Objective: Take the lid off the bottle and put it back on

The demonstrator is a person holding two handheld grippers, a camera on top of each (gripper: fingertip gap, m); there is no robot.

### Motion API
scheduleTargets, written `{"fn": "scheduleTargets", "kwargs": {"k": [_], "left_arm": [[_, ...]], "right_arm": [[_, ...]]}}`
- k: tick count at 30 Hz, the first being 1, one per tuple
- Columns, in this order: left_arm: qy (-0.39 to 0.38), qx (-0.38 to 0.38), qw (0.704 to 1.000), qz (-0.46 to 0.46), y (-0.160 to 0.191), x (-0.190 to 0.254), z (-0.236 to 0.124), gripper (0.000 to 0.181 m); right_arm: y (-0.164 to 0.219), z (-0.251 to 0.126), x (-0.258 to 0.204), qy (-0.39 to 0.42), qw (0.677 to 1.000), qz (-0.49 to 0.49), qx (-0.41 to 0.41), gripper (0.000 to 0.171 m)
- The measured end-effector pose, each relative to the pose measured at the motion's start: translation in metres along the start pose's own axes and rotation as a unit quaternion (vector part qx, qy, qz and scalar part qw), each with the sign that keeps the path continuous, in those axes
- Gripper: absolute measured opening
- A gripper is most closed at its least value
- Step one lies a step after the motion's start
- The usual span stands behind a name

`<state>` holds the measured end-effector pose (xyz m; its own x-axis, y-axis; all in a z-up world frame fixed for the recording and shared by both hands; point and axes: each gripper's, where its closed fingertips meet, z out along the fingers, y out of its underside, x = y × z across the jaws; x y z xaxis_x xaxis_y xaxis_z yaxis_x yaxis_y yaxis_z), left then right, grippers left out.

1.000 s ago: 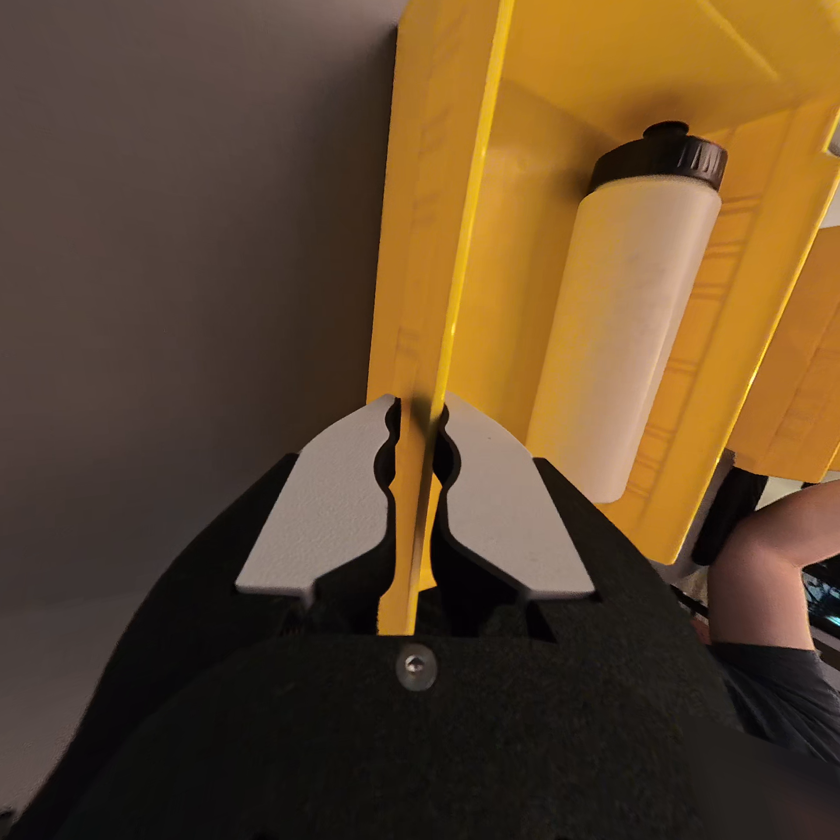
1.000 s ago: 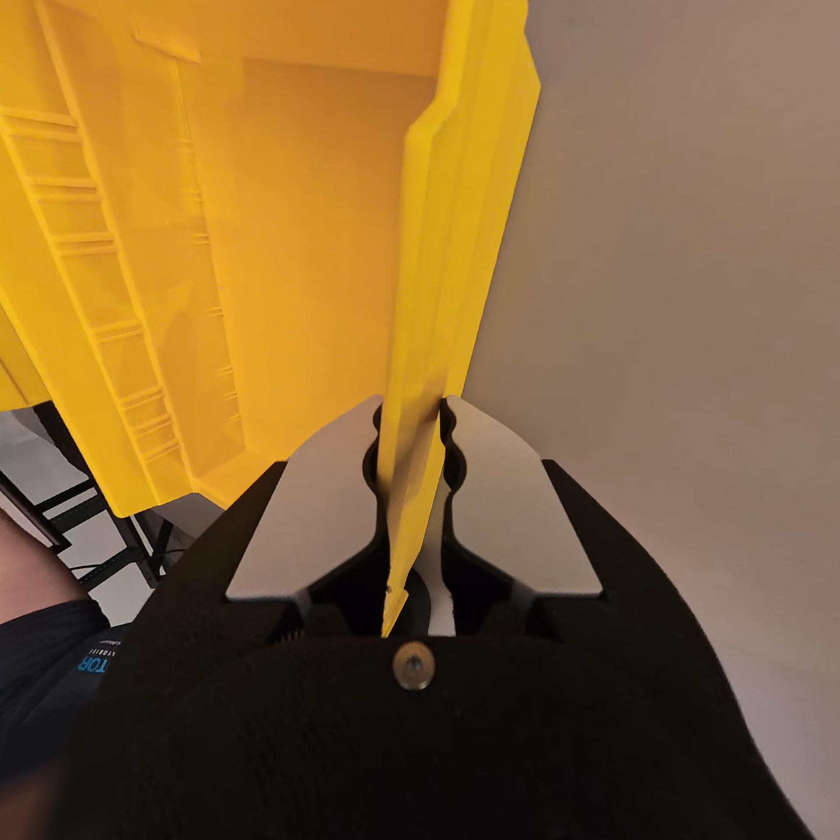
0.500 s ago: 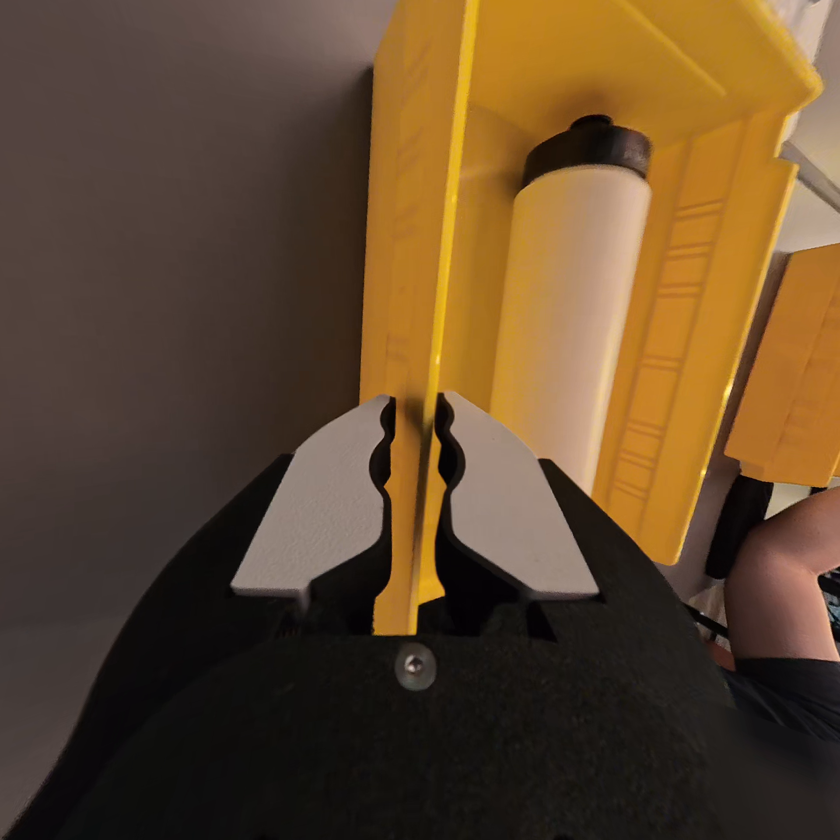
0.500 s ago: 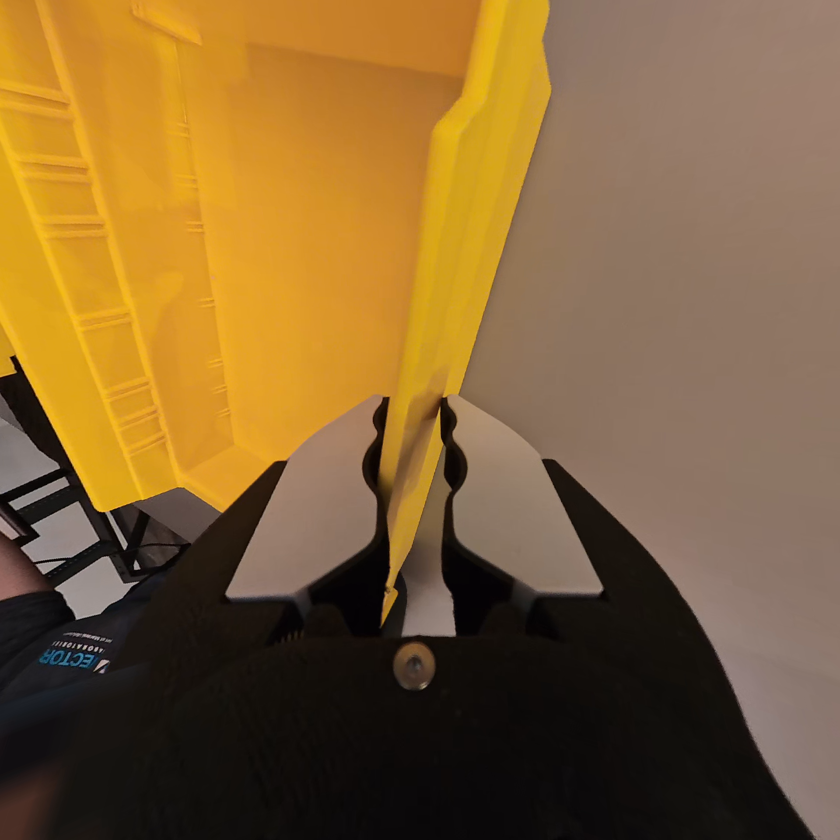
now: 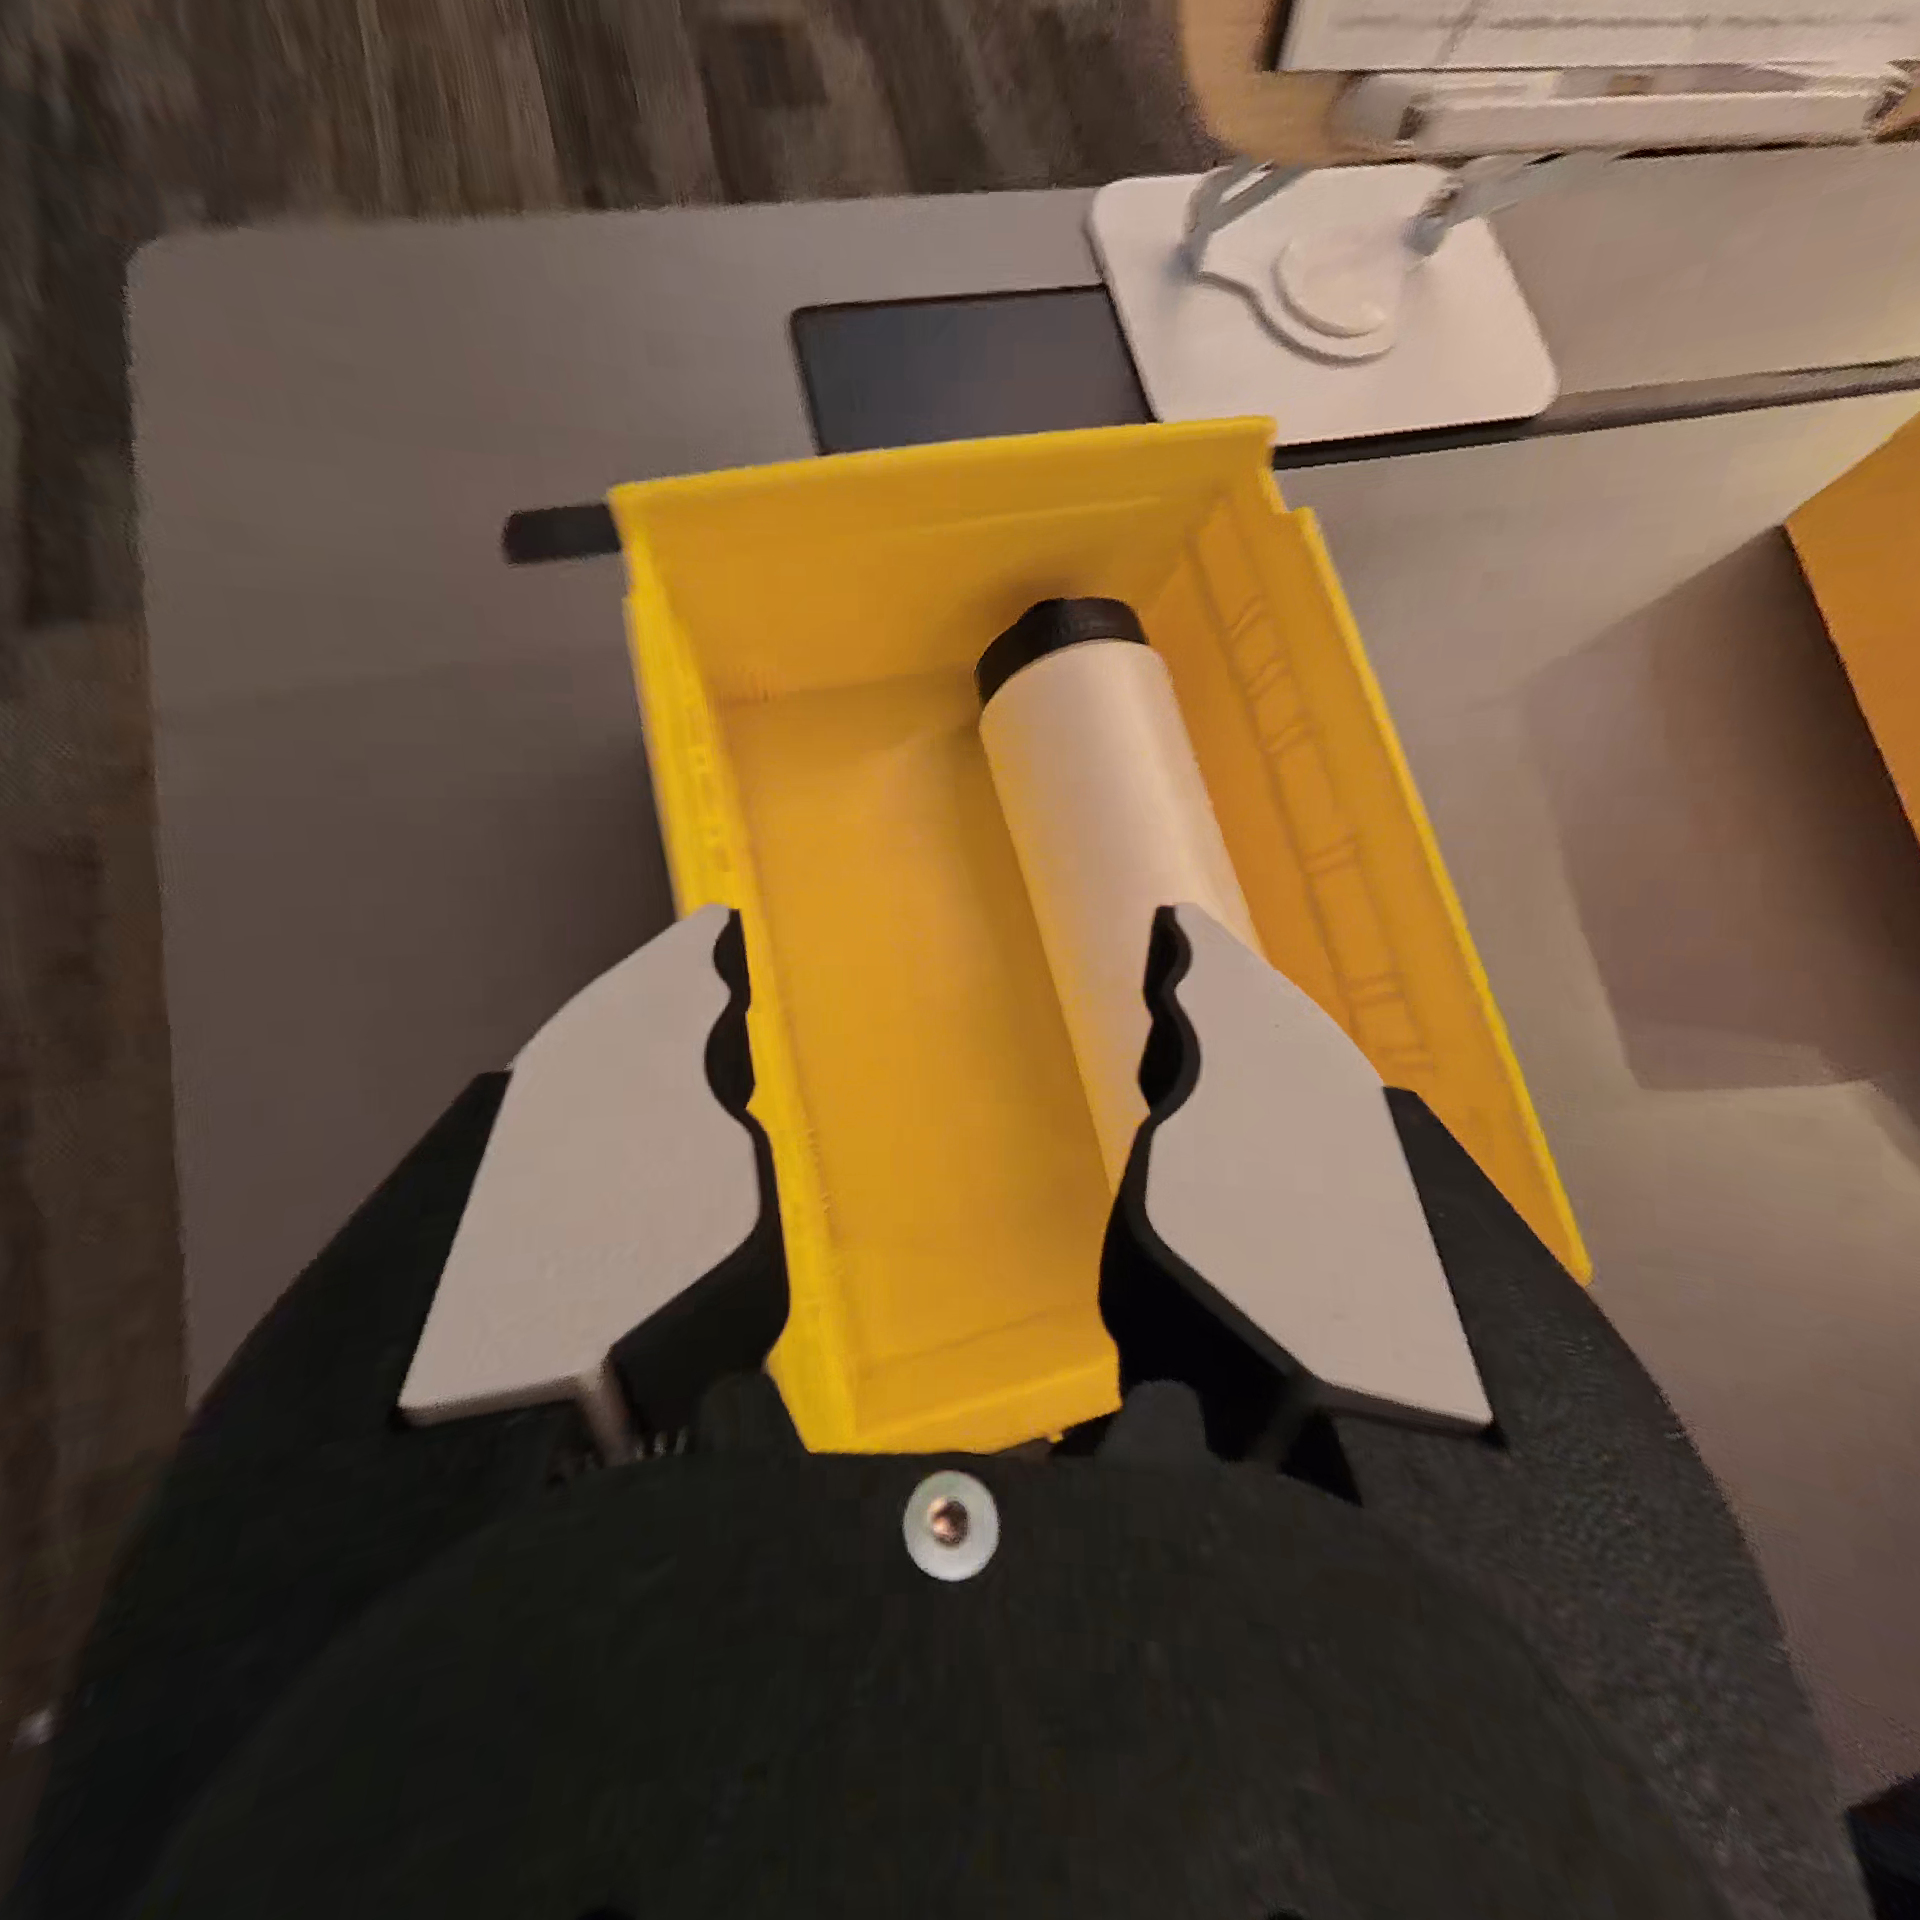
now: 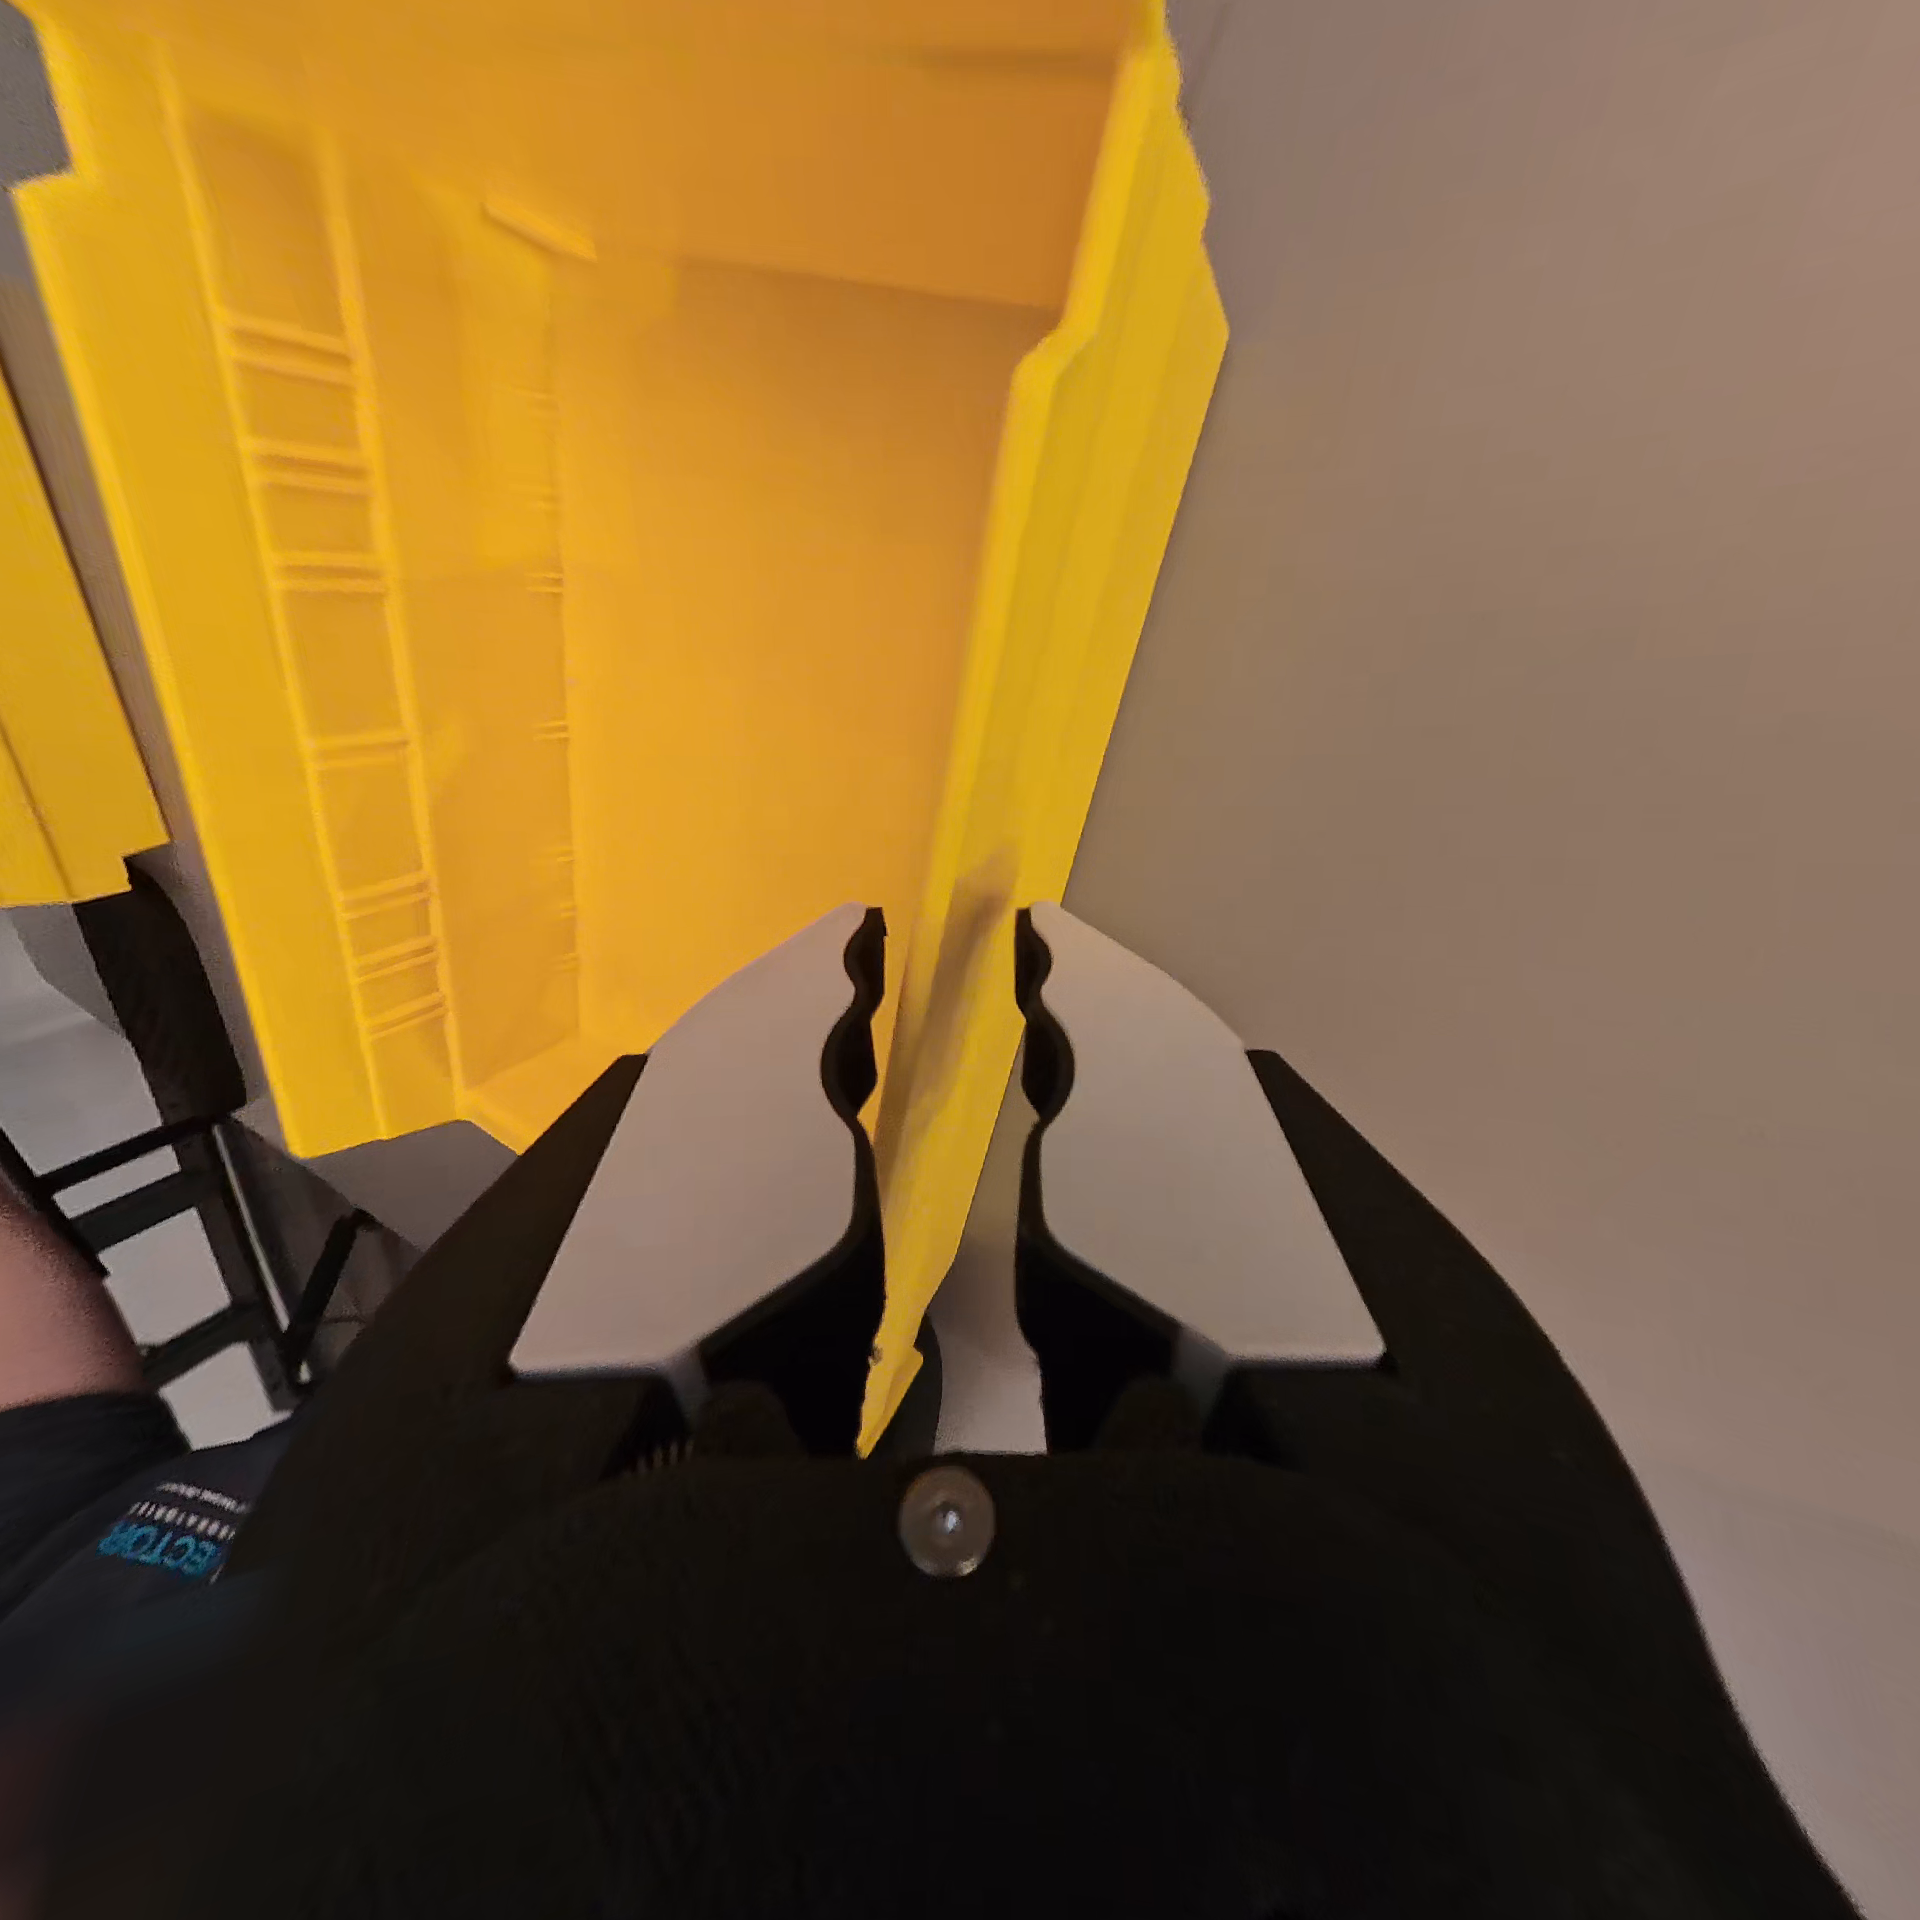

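Left wrist view: your left gripper (image 5: 940,935) has jaws wide, and the bottle (image 5: 1101,831) lies mid-frame in the bin (image 5: 904,1039). It's smooth, likely light — grip mid-body. Right gripper (image 6: 948,925) narrowly straddles the bin wall.

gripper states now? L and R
Left gripper: open, holding nothing, above the yellow bin.
Right gripper: part open around the bin's side wall; gaps show, no clear grip.

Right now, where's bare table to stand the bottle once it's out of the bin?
The grey tabletop is bare left of the yellow plastic bin, and right of it before a second yellow bin. Behind it is crowded: a black flat slab and a white stand base. The white black-lidded bottle lies inside.
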<state>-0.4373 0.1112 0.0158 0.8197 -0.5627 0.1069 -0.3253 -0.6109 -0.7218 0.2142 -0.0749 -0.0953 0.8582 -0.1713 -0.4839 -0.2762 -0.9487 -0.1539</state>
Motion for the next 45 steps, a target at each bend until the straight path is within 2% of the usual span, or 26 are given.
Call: {"fn": "scheduleTargets", "kwargs": {"k": [4, 8, 13, 16, 18, 21, 25, 29, 33, 36, 45], "left_arm": [[0.08, -0.018, 0.997, -0.013, 0.01, 0.043, 0.016, 0.078], [0.059, -0.106, 0.993, 0.007, 0.04, 0.054, 0.047, 0.085], [0.082, -0.169, 0.982, -0.019, 0.056, 0.072, 0.081, 0.087], [0.075, -0.197, 0.977, -0.034, 0.061, 0.069, 0.097, 0.088], [0.079, -0.215, 0.972, -0.05, 0.063, 0.069, 0.104, 0.088], [0.065, -0.238, 0.968, -0.054, 0.064, 0.066, 0.113, 0.087], [0.028, -0.265, 0.963, -0.046, 0.064, 0.057, 0.121, 0.084], [0.016, -0.303, 0.95, -0.073, 0.07, 0.052, 0.128, 0.087], [0.016, -0.336, 0.937, -0.096, 0.077, 0.051, 0.134, 0.08], [0.01, -0.352, 0.932, -0.092, 0.08, 0.05, 0.136, 0.082], [0.019, -0.338, 0.937, -0.084, 0.079, 0.041, 0.131, 0.081]], "right_arm": [[-0.007, -0.027, -0.001, 0.014, 0.998, -0.013, 0.063, 0.025], [-0.026, -0.077, -0.022, 0.028, 0.979, -0.065, 0.19, 0.024], [-0.04, -0.154, -0.077, 0.028, 0.903, -0.183, 0.387, 0.025], [-0.038, -0.177, -0.102, 0.044, 0.855, -0.249, 0.452, 0.038], [-0.039, -0.18, -0.108, 0.065, 0.841, -0.268, 0.466, 0.048], [-0.041, -0.173, -0.12, 0.042, 0.841, -0.283, 0.459, 0.053], [-0.046, -0.188, -0.133, 0.05, 0.802, -0.302, 0.512, 0.054], [-0.04, -0.197, -0.148, 0.017, 0.783, -0.318, 0.534, 0.053], [-0.041, -0.194, -0.145, 0.023, 0.785, -0.32, 0.53, 0.054], [-0.043, -0.189, -0.142, 0.033, 0.791, -0.319, 0.52, 0.054], [-0.045, -0.178, -0.149, 0.024, 0.8, -0.329, 0.501, 0.054]]}}
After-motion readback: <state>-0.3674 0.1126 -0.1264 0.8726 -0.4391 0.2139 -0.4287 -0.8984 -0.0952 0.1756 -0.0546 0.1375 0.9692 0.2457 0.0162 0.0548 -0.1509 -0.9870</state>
